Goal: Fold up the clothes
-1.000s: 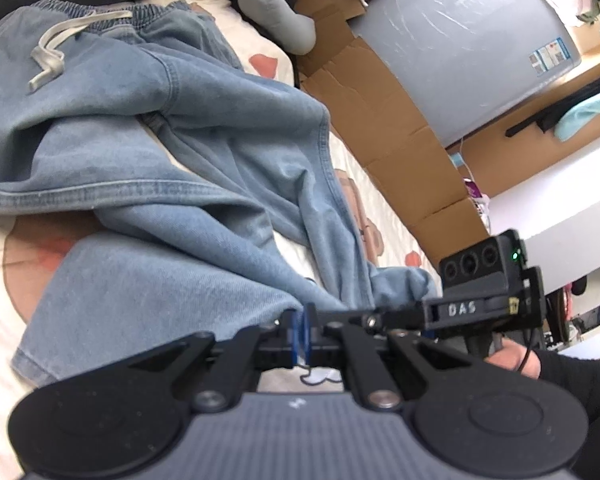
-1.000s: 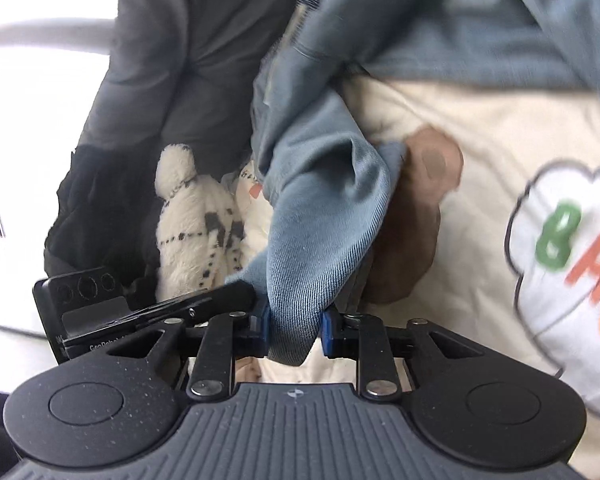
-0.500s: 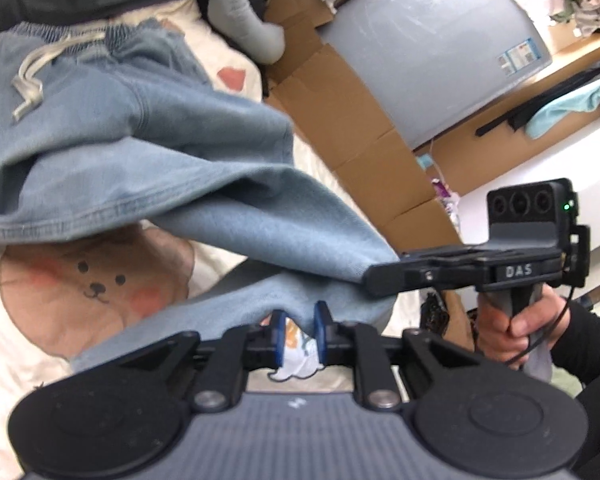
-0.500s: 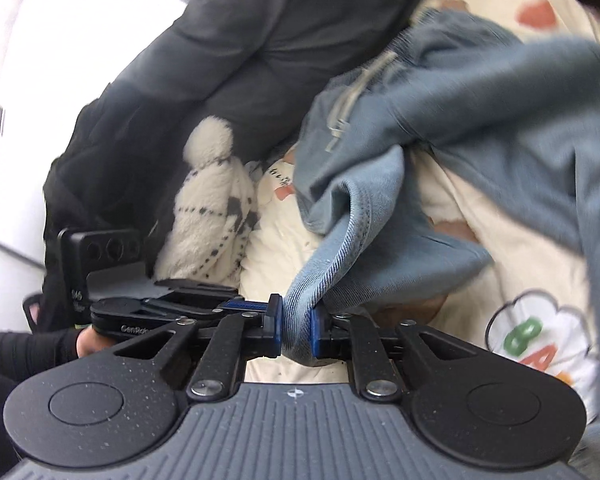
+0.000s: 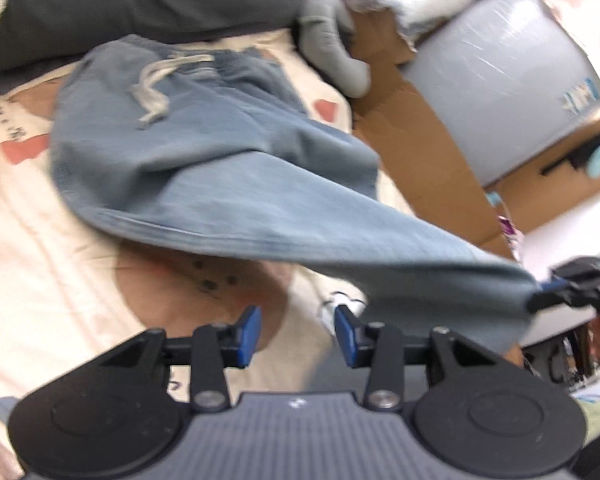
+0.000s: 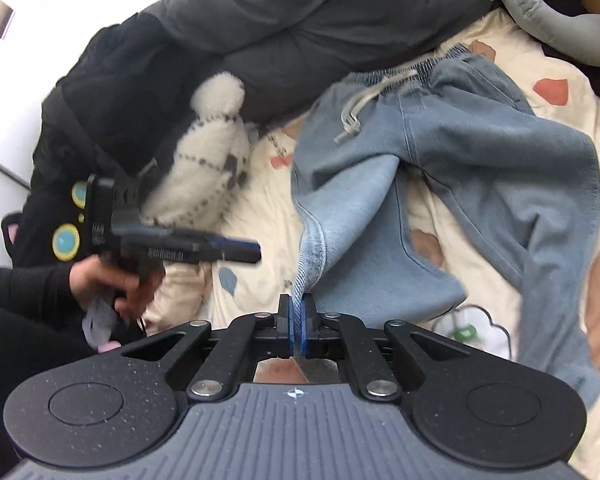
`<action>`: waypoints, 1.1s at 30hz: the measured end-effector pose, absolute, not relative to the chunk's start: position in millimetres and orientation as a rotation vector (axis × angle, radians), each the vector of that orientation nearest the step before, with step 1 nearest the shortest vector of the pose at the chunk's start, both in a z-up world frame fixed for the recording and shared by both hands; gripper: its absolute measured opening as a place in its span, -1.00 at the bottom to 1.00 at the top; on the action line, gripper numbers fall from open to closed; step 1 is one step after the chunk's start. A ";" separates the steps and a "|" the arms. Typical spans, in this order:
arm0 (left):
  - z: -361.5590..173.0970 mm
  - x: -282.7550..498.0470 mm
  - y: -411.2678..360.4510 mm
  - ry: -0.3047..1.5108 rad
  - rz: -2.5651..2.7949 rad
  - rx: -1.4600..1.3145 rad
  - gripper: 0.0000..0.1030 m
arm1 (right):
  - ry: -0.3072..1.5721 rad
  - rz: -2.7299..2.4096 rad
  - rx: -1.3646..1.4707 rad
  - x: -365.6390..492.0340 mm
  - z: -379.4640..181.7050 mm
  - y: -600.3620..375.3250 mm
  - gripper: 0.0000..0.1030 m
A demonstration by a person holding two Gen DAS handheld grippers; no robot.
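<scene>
Left gripper point(image 5: 296, 334) has released, jaws opening on nothing; right gripper point(image 6: 299, 330) stays clamped on the jeans' hem point(image 6: 310, 256), lifted higher for folding.

Cream printed bedsheet point(image 6: 480, 264), white plush toy point(image 6: 208, 160), grey cushion point(image 6: 556, 20), cardboard box point(image 5: 416, 140)

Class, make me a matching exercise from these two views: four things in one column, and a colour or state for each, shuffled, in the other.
Things:
1. trousers
2. left gripper
3. right gripper
4. drawstring

States:
A. jaws opening, nothing between them
B. pale cord at the waistband
C. light blue denim
D. clamped on a trouser hem

Pairs: 1-C, 2-A, 3-D, 4-B
</scene>
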State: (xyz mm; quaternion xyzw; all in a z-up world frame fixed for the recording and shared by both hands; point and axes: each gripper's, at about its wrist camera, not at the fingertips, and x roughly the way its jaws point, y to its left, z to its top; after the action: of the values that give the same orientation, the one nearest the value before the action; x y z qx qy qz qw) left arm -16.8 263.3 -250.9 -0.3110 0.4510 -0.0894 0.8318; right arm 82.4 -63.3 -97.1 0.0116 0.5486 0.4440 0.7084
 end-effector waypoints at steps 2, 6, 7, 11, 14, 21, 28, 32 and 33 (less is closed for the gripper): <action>-253.5 -13.4 267.7 0.958 -0.165 -0.650 -0.18 | 1.222 0.974 -0.001 78.0 -92.9 -68.9 -0.99; -255.8 -11.2 273.1 0.963 -0.121 -0.636 -0.19 | 1.246 0.952 -0.041 68.9 -86.6 -80.6 -1.00; -256.2 -11.3 275.0 0.963 -0.115 -0.635 -0.19 | 1.255 0.948 -0.050 65.9 -85.4 -84.6 -1.00; -260.9 -13.2 285.0 0.969 -0.076 -0.634 -0.19 | 1.307 0.932 -0.064 51.5 -88.3 -102.6 -1.00; -265.5 -13.6 294.5 0.972 -0.034 -0.637 -0.19 | 1.357 0.916 -0.077 39.6 -97.3 -115.8 -1.00; -281.2 -5.4 323.7 0.967 0.104 -0.644 -0.19 | 1.477 0.841 -0.075 17.3 -132.6 -152.9 -1.00; -292.1 17.7 348.0 0.930 0.209 -0.659 -0.19 | 1.502 0.768 -0.038 10.3 -168.2 -170.4 -0.99; -281.8 21.8 347.1 0.924 0.214 -0.638 -0.19 | 1.493 0.715 0.038 15.8 -183.9 -177.3 -0.93; -277.7 21.2 346.3 0.926 0.213 -0.628 -0.19 | 1.487 0.706 0.052 16.9 -185.5 -178.0 -0.92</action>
State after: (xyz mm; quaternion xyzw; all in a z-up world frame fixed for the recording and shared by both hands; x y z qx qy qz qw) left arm 21.2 346.3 -277.7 -0.2974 0.4383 0.1010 0.8422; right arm 16.9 -178.0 -185.5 0.0233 0.6621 0.3144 0.6798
